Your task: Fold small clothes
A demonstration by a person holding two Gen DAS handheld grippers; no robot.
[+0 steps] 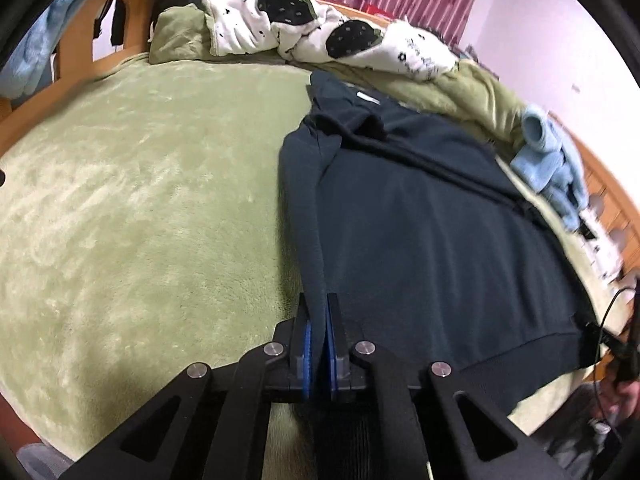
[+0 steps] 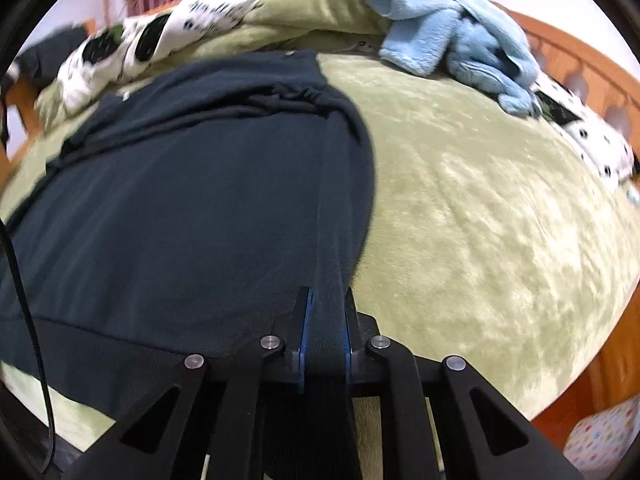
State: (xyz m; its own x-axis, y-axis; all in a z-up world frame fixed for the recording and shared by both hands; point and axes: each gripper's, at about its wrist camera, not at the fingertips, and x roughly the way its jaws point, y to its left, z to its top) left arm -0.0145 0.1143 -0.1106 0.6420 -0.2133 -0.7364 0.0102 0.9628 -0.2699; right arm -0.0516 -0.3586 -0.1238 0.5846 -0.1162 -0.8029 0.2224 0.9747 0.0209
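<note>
A dark navy sweatshirt lies spread on a green plush blanket, collar end far from me. My left gripper is shut on the sweatshirt's left side near the hem, a fold of cloth between its blue pads. In the right wrist view the same sweatshirt fills the left half. My right gripper is shut on its right side edge near the hem. The other gripper and a hand show at the right edge of the left wrist view.
A white blanket with black patches is bunched at the far side of the bed. A light blue fleece garment lies at the far right. A wooden bed frame runs around the blanket. A black cable hangs at the left.
</note>
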